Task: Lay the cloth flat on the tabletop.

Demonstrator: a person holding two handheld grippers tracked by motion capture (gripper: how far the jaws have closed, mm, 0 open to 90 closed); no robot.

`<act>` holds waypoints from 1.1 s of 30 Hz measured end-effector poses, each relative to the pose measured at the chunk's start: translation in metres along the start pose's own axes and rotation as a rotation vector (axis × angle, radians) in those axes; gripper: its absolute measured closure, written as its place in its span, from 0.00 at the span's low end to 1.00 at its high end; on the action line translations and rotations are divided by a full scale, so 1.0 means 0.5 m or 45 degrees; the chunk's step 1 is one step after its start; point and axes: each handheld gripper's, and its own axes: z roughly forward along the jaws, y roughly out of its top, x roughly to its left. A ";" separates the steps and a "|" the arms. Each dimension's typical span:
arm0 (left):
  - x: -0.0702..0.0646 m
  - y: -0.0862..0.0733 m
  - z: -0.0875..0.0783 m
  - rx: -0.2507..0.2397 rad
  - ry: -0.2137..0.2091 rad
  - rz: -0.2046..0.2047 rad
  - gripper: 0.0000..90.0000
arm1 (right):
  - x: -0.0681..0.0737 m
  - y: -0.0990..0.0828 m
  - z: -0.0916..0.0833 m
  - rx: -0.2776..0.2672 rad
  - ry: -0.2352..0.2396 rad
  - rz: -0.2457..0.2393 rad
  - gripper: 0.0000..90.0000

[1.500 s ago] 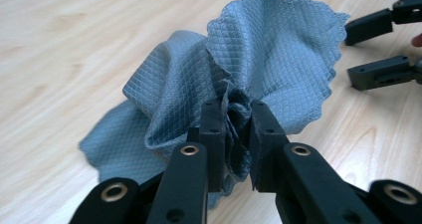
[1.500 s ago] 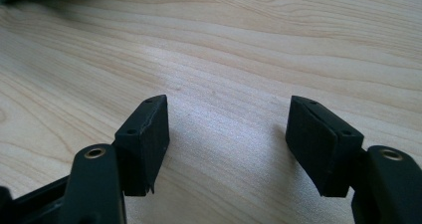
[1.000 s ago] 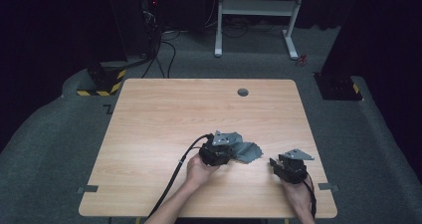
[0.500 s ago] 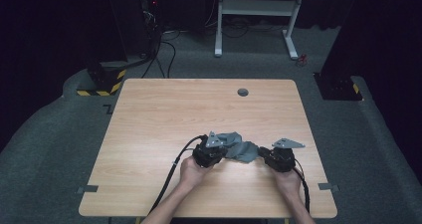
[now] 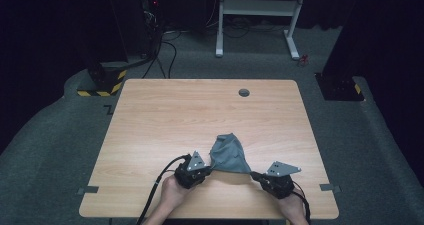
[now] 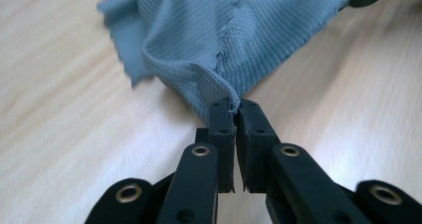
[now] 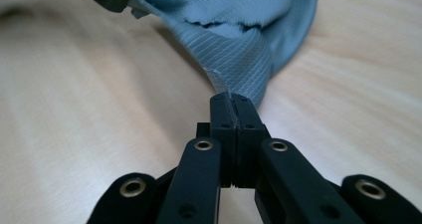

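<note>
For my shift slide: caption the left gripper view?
Left gripper pinches a corner of the grey cloth over the wooden table.

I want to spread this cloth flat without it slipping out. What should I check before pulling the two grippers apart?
1. Left gripper jaws pinch a cloth corner: ok.
2. Right gripper jaws pinch another corner: ok.
3. Near edge taut between the grippers: ok, it runs straight in the high view.
4. Rest of the cloth flat: not ok, it is bunched and folded toward the far side.
5. Table free around the cloth: ok.
6. How deep each bite is: cannot tell.
</note>
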 end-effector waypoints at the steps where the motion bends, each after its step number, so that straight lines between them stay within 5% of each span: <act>1: -0.006 -0.017 -0.009 0.018 0.004 0.009 0.95 | 0.006 -0.003 0.001 0.004 0.013 -0.003 1.00; 11: -0.010 -0.066 -0.040 0.036 0.012 -0.057 0.92 | 0.040 -0.002 0.020 0.095 0.071 -0.087 0.93; 15: -0.012 -0.038 -0.057 -0.060 0.050 -0.070 0.70 | 0.041 0.008 0.006 0.056 0.060 -0.095 0.87; 16: -0.013 -0.027 -0.056 -0.070 0.062 -0.065 0.66 | 0.031 0.017 -0.007 -0.001 0.052 -0.064 0.87; 21: -0.015 0.028 -0.013 -0.040 0.133 -0.018 0.65 | 0.008 0.039 -0.008 -0.045 -0.010 0.015 0.88; 26: -0.017 0.079 0.039 -0.053 0.155 0.017 0.65 | 0.008 0.052 0.045 0.030 -0.071 0.015 0.83; 33: -0.005 0.133 0.124 0.095 0.163 0.044 0.59 | 0.011 0.051 0.078 0.088 -0.106 0.019 0.80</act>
